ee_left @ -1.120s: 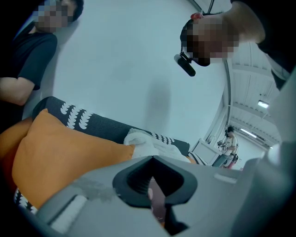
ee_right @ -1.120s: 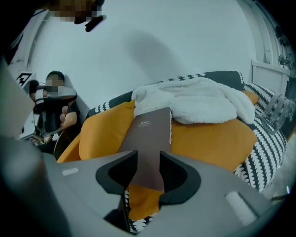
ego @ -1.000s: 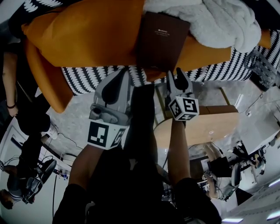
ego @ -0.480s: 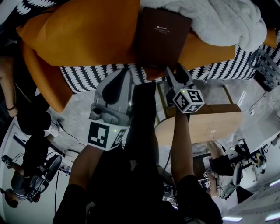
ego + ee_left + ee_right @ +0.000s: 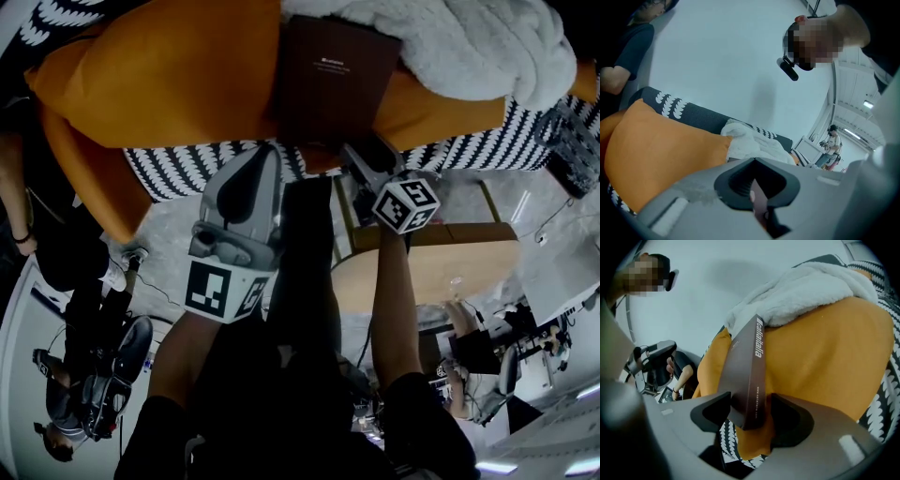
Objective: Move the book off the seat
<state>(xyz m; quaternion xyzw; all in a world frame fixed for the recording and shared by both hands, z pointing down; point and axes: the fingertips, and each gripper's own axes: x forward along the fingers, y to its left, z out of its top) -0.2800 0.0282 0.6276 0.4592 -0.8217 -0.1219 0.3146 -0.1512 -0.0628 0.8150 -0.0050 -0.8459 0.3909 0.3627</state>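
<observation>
A dark brown book (image 5: pixel 328 84) lies on the orange seat cushion (image 5: pixel 169 75), its far end tucked under a white fluffy blanket (image 5: pixel 469 47). My right gripper (image 5: pixel 364 157) is at the book's near edge. In the right gripper view the book's (image 5: pixel 747 371) lower corner, spine toward the camera, stands between the jaws of the right gripper (image 5: pixel 747 416). They have just been opening, and orange fabric shows in a gap on the right side. My left gripper (image 5: pixel 265 155) hovers shut and empty just left of the book's near edge, short of the cushion (image 5: pixel 661 159).
The cushion rests on a black-and-white patterned sofa (image 5: pixel 178 164). A low wooden table (image 5: pixel 441 272) is behind my right arm. A person (image 5: pixel 56 253) stands at the left, and another person (image 5: pixel 832 143) with grippers stands far off. A wire basket (image 5: pixel 572 141) sits at the right.
My right gripper has pushed toward the book and rolled, and its jaws now sit around the book's near edge. The left gripper has hardly shifted.
</observation>
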